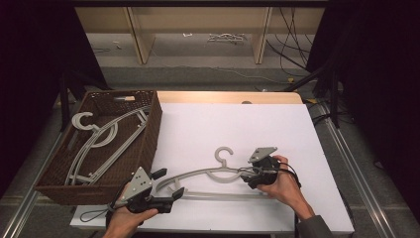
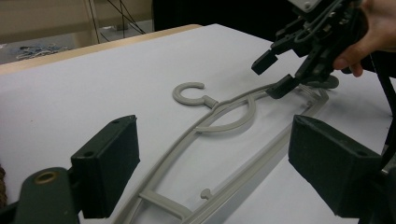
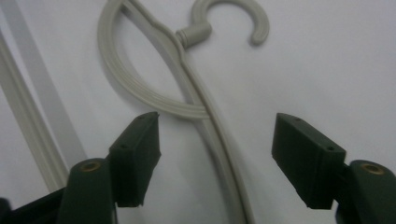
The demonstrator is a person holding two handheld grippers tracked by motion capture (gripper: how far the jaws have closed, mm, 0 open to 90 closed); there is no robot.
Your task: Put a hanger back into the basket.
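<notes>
A grey plastic hanger (image 1: 210,173) lies flat on the white table top, hook pointing away from me. My right gripper (image 1: 246,176) is low over the hanger's right arm, beside the hook. In the right gripper view that arm (image 3: 211,122) runs between the two jaws, which stand apart and do not touch it. From the left gripper view the right gripper (image 2: 273,77) straddles the hanger (image 2: 219,121). My left gripper (image 1: 171,183) is open at the hanger's left end, and that end lies between its wide jaws (image 2: 212,163).
A brown wicker basket (image 1: 150,141) stands at the table's left and holds a few grey hangers (image 1: 99,139). The white sheet (image 1: 237,124) covers the table beyond the hanger. Cables and shelf legs are on the floor behind the table.
</notes>
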